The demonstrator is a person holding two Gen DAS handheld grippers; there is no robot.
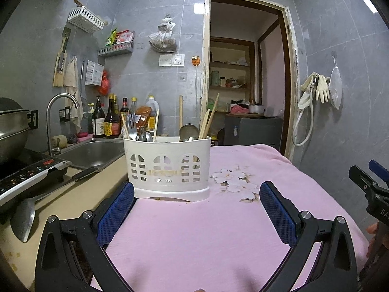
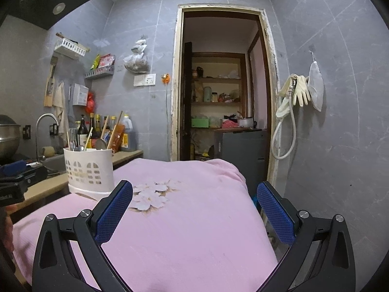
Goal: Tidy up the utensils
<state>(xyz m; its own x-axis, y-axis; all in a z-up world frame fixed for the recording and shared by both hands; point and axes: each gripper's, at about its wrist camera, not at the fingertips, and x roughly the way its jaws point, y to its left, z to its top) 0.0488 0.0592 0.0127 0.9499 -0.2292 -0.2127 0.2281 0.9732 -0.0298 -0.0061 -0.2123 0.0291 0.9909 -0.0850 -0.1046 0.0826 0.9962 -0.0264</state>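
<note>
A white slotted utensil holder point(image 1: 167, 168) stands on the pink cloth point(image 1: 194, 238), close ahead of my left gripper point(image 1: 197, 189). It holds a fork point(image 1: 132, 127), a ladle point(image 1: 187, 131), spoons and wooden chopsticks point(image 1: 209, 119). My left gripper is open and empty, its blue pads either side of the holder's base but short of it. My right gripper point(image 2: 194, 192) is open and empty over the cloth point(image 2: 194, 219); the holder point(image 2: 88, 170) is to its left. The right gripper shows at the left view's right edge point(image 1: 372, 189).
To the left are a sink point(image 1: 94, 153) with a tap, sauce bottles point(image 1: 109, 119), an induction cooker point(image 1: 26, 172) with a steel pot, and a spatula point(image 1: 24, 216) on the counter. A doorway point(image 2: 218, 97) lies ahead. Gloves and a hose point(image 2: 296, 97) hang on the right wall.
</note>
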